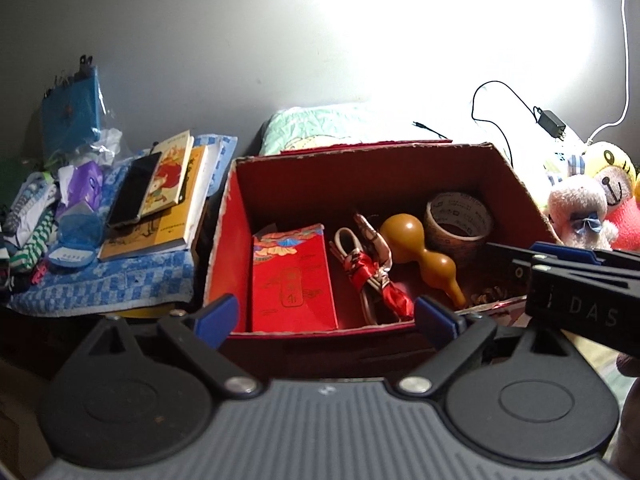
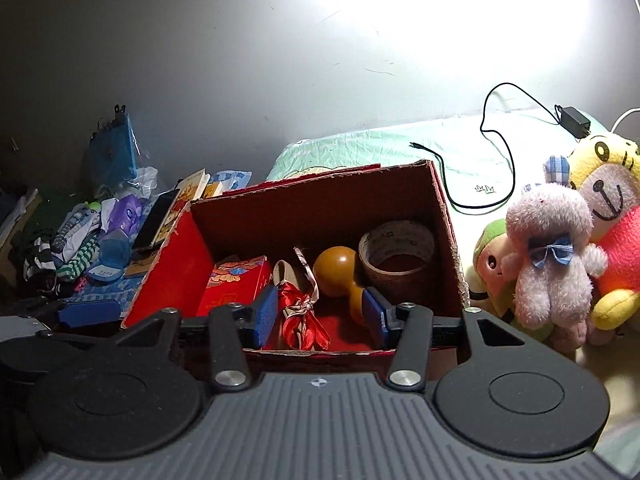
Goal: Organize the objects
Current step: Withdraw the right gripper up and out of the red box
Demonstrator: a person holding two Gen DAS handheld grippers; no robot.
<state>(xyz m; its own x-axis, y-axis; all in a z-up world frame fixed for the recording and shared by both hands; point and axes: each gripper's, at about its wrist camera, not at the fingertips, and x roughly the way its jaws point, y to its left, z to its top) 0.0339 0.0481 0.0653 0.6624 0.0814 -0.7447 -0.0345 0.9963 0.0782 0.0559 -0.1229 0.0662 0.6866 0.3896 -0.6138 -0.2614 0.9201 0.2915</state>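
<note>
Just ahead of both tongs, left (image 1: 326, 316) and right (image 2: 324, 312), each spread apart and empty, sits the red box (image 2: 168, 276) holding a gourd (image 2: 336, 270).

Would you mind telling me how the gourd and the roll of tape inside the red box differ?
The gourd is smooth, glossy orange-brown; the roll of tape is dull tan with printed marks. The gourd is a solid two-bulb shape lying on its side; the tape is a hollow ring with its opening facing up. The gourd sits nearer the middle, the tape in the far right corner. Both rest inside the red box, neither gripped.
</note>
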